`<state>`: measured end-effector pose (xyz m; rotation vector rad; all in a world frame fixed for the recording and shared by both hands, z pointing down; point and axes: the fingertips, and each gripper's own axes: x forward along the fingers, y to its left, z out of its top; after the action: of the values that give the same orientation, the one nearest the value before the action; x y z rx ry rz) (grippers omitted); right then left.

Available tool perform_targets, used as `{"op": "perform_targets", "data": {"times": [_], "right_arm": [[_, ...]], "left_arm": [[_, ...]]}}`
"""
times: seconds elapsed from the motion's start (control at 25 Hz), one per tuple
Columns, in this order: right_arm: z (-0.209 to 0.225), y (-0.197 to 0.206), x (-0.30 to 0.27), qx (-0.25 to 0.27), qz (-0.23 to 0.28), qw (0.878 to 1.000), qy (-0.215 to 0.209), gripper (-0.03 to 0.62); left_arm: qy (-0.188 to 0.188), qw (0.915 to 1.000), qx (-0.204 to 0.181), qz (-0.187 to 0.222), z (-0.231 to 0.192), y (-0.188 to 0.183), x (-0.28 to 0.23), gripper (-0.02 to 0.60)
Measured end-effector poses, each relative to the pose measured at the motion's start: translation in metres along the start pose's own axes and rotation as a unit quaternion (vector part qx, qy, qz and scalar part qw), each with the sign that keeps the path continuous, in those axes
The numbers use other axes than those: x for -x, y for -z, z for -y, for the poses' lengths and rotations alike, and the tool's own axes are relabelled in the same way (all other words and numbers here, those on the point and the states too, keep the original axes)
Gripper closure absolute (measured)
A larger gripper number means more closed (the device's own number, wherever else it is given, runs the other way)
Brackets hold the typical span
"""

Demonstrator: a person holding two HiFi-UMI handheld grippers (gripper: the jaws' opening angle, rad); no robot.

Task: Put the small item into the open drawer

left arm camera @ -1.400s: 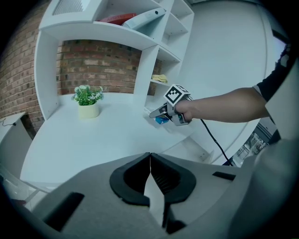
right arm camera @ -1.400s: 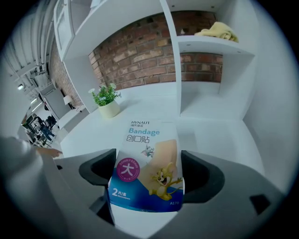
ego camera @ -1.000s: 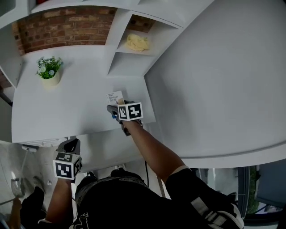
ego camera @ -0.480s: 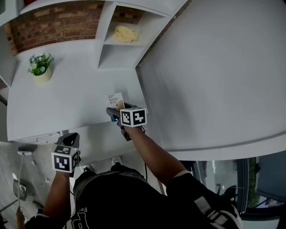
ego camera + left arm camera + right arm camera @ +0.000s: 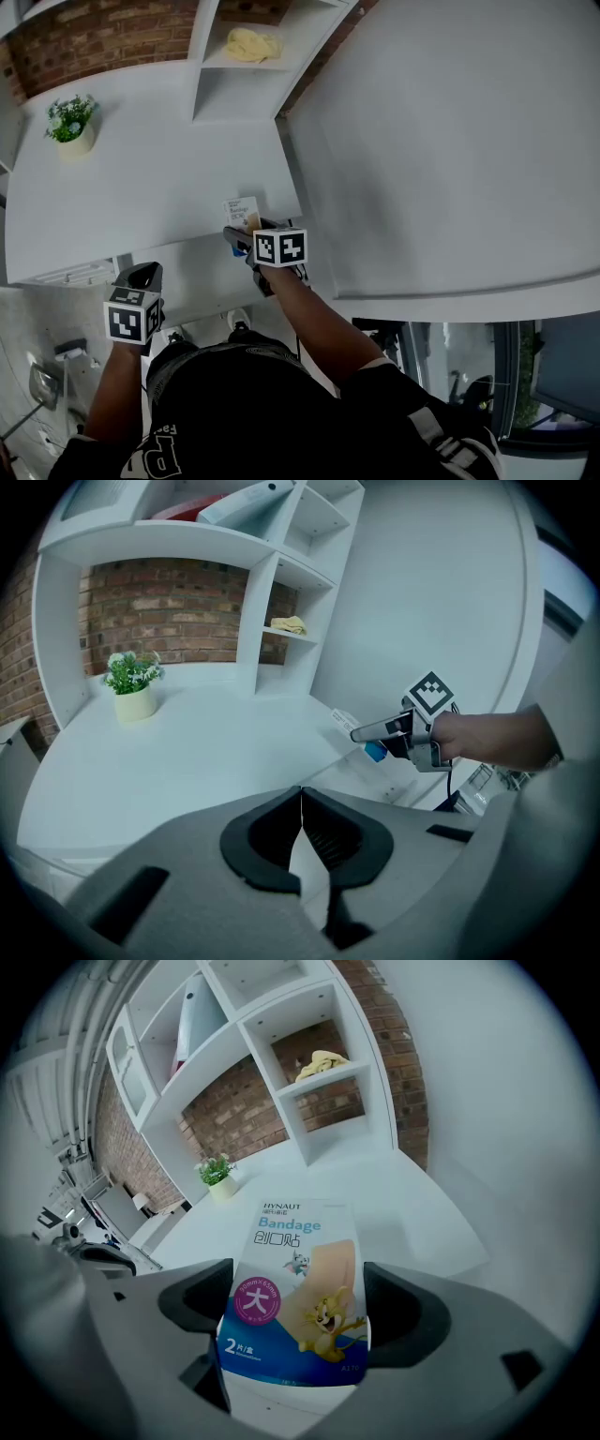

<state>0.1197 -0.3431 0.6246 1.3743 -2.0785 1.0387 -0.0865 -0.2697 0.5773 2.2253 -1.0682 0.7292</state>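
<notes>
Bandage box [image 5: 298, 1260] in right gripper [image 5: 292, 1312] jaws (left gripper [image 5: 301, 799] seemingly closed).

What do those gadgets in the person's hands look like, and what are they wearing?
The left gripper and right gripper are grey with black-lined jaws, each carrying a white cube printed with black square markers. The right one has a blue part. The person wears a black short-sleeved top with white lettering.
</notes>
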Motion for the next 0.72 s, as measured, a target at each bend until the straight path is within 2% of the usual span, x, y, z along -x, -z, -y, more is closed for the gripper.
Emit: {"op": "perform_targets", "data": {"times": [0.24,0.52,0.72], "right_arm": [[0.017,0.039,0.006,-0.024,-0.019,0.999,0.008,0.174],[0.039,0.097,0.004,-0.054,-0.067,0.996,0.024,0.174],[0.052,0.118,-0.005,-0.062,-0.096,0.993,0.033,0.174]], "left_arm": [[0.020,0.9994,0.023,-0.016,0.009,0.015,-0.015,0.563],[0.017,0.9990,0.019,-0.036,0.009,0.030,-0.025,0.563],[0.013,0.9988,0.019,-0.044,0.007,0.036,-0.025,0.563]]}}
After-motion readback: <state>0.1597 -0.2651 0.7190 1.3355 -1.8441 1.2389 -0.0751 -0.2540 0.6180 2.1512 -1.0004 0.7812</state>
